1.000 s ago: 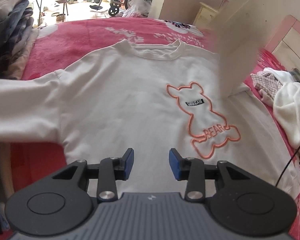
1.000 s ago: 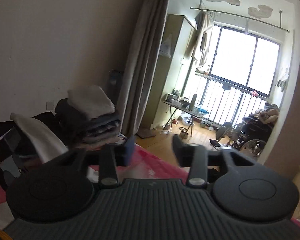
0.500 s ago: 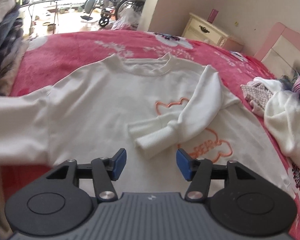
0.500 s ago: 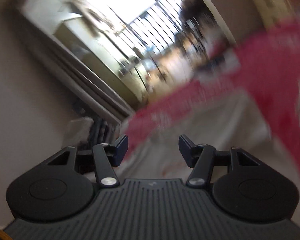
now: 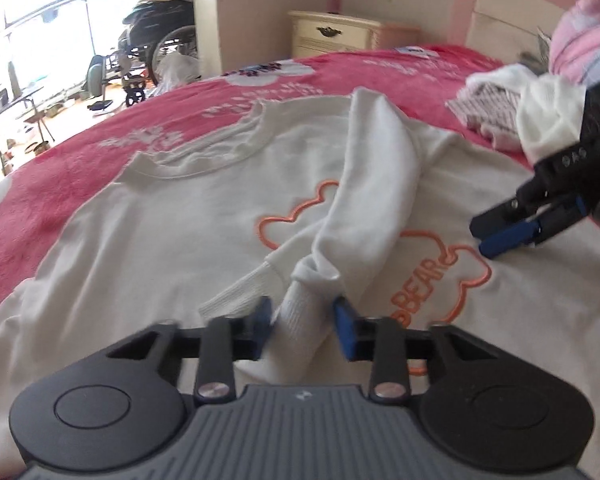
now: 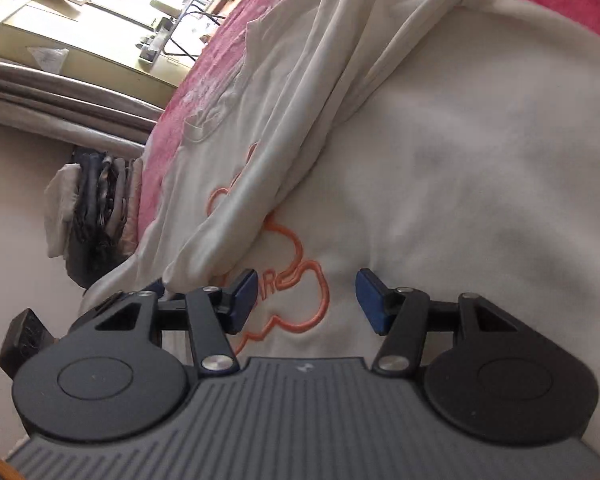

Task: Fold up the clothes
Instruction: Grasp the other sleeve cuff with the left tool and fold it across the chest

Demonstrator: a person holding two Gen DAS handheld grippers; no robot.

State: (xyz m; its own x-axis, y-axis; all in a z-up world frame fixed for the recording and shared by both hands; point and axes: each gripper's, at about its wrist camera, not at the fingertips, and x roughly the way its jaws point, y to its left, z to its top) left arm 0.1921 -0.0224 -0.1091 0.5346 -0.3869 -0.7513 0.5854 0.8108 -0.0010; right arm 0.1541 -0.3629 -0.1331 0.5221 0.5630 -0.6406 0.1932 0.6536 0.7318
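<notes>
— Left tool (image 5: 302,320) first: what is it doing?
— Its jaws are closing, and the ribbed cuff (image 5: 300,322) of the folded sleeve (image 5: 374,200) sits between the blue pads (image 5: 346,330). Both pads look to be touching the cuff, so it is grasping it.
— And the right tool (image 6: 306,300)?
— Released. Its own camera shows the jaws standing apart with nothing between them, just above the chest of the white sweatshirt (image 6: 480,168). From the left wrist view it enters at about 3 o'clock (image 5: 508,236), tips pointing toward the orange bear outline (image 5: 440,276).
— Where is the garment itself?
— Spread front-up on the pink blanket (image 5: 60,168) of the bed, neckline toward 11 o'clock in the left view. One sleeve is laid diagonally across the chest, running from about 1 o'clock down to the left tool and covering part of the bear print with its "BEAR" lettering.
— Anything else around?
— A heap of white and patterned clothes (image 5: 516,120) at 2 o'clock on the blanket, a cream nightstand (image 5: 332,36) at 12 o'clock beyond the bed, and a wheelchair (image 5: 156,48) near the window. The right view shows a stack of folded clothes (image 6: 92,208) at 9 o'clock.
</notes>
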